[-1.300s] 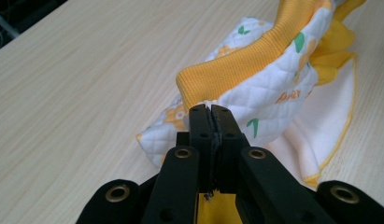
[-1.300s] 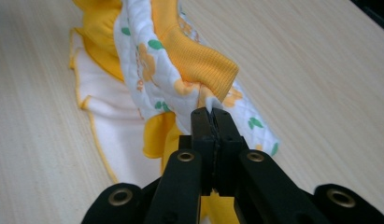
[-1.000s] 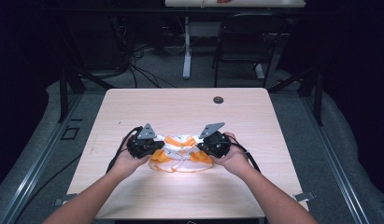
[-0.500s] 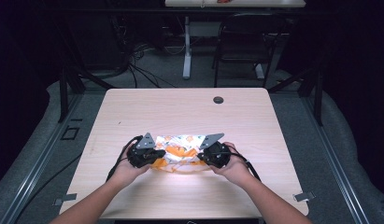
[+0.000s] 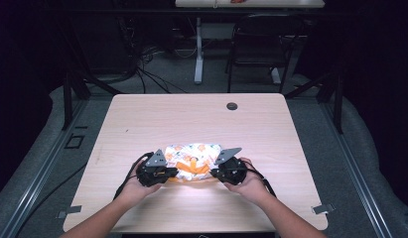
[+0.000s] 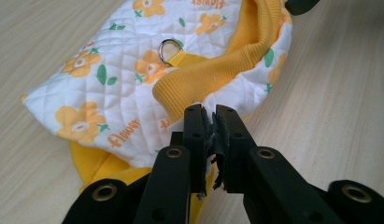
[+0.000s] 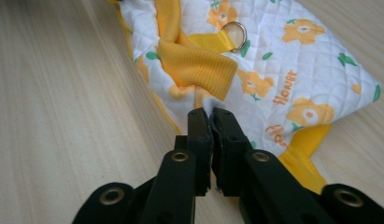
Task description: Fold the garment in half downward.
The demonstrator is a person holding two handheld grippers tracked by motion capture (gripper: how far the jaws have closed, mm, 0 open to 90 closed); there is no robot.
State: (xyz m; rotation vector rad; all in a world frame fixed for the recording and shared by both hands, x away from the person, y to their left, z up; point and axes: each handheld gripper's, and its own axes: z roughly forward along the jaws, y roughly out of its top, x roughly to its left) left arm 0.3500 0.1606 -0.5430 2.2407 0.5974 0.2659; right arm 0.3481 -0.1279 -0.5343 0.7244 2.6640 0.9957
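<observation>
- Two grippers are seen low over the table (image 5: 191, 119), one at each end of a small quilted garment (image 5: 191, 161) printed with orange flowers.
- The garment is laid flat on the table, between its middle and its 6 o'clock edge, well apart from the dark grommet (image 5: 232, 105) toward 12 o'clock.
- The left gripper (image 5: 167, 173) is held at the garment's 9 o'clock end, the right gripper (image 5: 215, 173) at its 3 o'clock end.
- In the left gripper view, the left gripper (image 6: 213, 116) is seen with its jaws at a narrow gap; they have just been opening, and a white edge of the quilting is caught between them, apparently no longer pinched.
- In the right gripper view, the same is shown for the right gripper (image 7: 210, 114): a slim gap, jaws just opened, a corner of cloth between them.
- A yellow ribbed band (image 6: 199, 79) is folded across the top layer, and a metal ring (image 6: 168, 46) on a yellow tab is exposed beside it.
- The step in hand is judged to be the letting-go after the garment has been set down folded.
- For the next move, wider jaws and a backing-off toward 9 and 3 o'clock would be called for, so that the corners are not dragged and the fold is not disturbed.
</observation>
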